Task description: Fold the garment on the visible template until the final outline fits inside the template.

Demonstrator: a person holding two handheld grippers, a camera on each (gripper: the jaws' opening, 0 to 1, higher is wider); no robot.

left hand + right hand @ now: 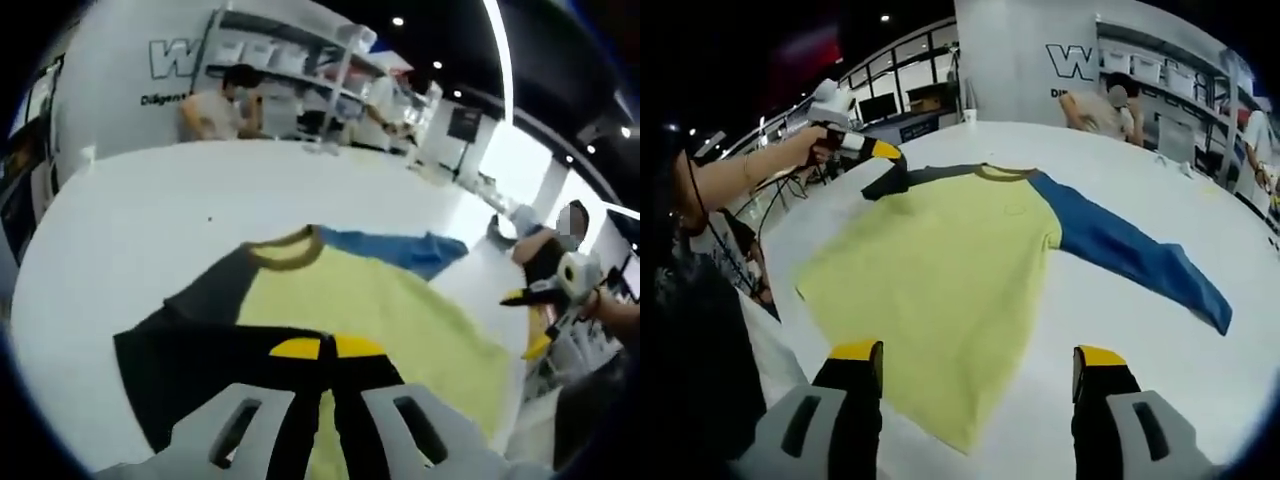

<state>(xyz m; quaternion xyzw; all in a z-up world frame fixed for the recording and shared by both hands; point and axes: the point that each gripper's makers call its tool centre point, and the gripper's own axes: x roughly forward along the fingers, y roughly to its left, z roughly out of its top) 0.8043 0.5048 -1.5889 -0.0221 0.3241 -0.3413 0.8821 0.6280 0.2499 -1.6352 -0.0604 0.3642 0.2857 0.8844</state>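
Yellow-bodied garment (950, 270) spread flat on white surface (1120, 340), blue sleeve (1140, 255) toward 3 o'clock. Left gripper (885, 155) jaws closed on dark sleeve (200, 350) at 11 o'clock. Right gripper (978, 375) jaws wide open, empty, above hem.

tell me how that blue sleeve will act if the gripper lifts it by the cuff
The blue sleeve lies flat and creased on the table, so it probably hangs limp and floppy. Thin cloth, likely light. Joined to the yellow body, it may drag that along.
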